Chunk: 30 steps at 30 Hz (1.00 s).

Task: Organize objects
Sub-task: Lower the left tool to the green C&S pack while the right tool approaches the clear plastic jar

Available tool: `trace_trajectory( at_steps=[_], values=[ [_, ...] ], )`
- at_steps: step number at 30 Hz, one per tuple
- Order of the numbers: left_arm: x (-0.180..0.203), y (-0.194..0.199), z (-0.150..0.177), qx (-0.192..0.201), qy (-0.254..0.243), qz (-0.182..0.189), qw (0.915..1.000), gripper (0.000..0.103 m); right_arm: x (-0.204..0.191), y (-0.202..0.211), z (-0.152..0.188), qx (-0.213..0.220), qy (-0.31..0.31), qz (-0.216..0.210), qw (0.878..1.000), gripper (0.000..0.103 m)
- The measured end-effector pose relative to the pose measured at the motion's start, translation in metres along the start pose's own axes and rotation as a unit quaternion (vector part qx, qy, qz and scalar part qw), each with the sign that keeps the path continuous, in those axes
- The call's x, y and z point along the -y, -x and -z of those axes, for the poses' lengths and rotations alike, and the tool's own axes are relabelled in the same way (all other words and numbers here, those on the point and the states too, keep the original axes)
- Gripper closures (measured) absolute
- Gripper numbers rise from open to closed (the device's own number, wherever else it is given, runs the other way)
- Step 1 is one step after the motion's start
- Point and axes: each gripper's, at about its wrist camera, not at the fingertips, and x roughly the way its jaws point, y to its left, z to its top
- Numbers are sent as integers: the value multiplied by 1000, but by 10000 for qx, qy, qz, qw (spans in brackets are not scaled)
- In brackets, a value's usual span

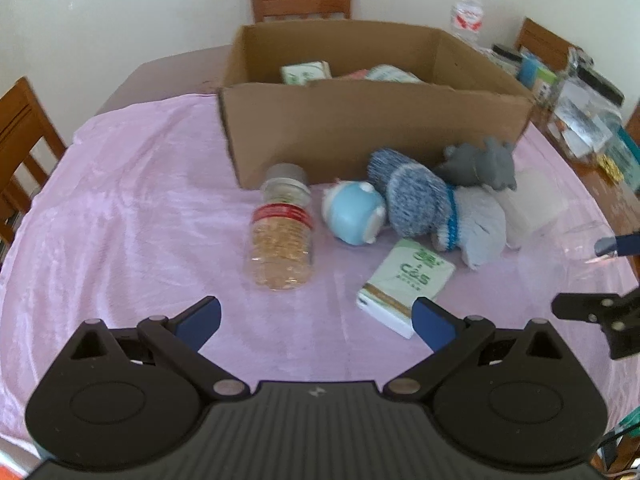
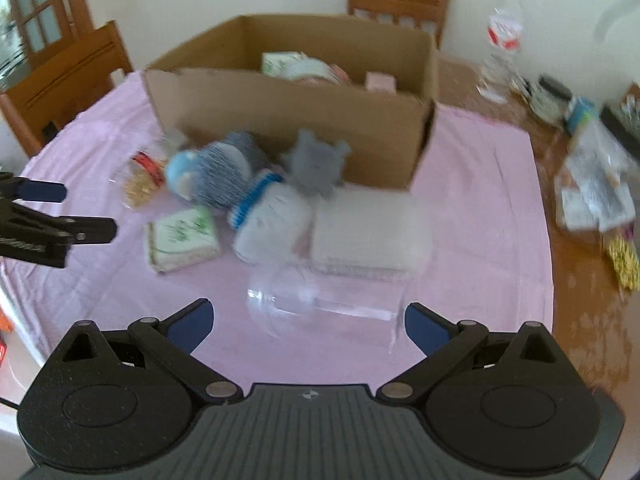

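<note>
Pink cloth (image 1: 120,200), bare beside cardboard box (image 1: 360,136)

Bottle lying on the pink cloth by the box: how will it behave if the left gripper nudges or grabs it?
The bottle lies on its side, so a sideways nudge would probably roll it. Clear thin plastic may flex under a squeeze. Its tan filling likely adds weight and could shift when lifted.

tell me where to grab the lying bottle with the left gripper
Grip the bottle across its clear body, just below the red label, coming down from above. It lies on its side on the pink cloth, cap toward the box, so its round flanks face left and right. The open left gripper sits just short of its base and looks wide enough to straddle it.
</note>
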Motion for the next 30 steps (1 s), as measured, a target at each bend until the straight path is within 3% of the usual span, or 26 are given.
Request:
trace_trajectory(
  at_steps=[9, 25, 30],
  values=[
    [28, -29, 2, -101, -367, 135, 9992, 2, 12, -22, 14, -151, -260, 100, 9995, 0],
    [-19, -29, 21, -396, 437, -399, 9975, 1, 17, -30, 25, -232, -57, 334, 9992, 0],
    [-2, -20, 20, -327, 347, -55, 9988, 1, 18, -28, 30, -122, -30, 342, 9993, 0]
  ],
)
